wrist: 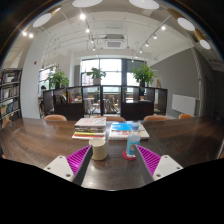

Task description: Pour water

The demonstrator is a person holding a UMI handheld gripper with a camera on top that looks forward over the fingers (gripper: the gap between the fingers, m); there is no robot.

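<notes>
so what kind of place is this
Probably an office or library lounge: a long wooden table with stacked books, a bookshelf by the wall, potted plants at big windows. The gripper is open.

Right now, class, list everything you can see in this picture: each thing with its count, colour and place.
Table: one, dark brown wood, under everything near.
Cup: one, pale cream, on the table just ahead of the fingers, nearer the left one.
Bottle: one, clear bluish, upright on the table beside the cup, nearer the right finger.
Books: a few, mixed colours, lying flat on the table beyond the cup.
Potted plants: three, green, by the far windows.
Bookshelf: one, dark, by the left wall.
Hand-held gripper: one, white fingers with magenta pads, open, holding nothing.
</notes>
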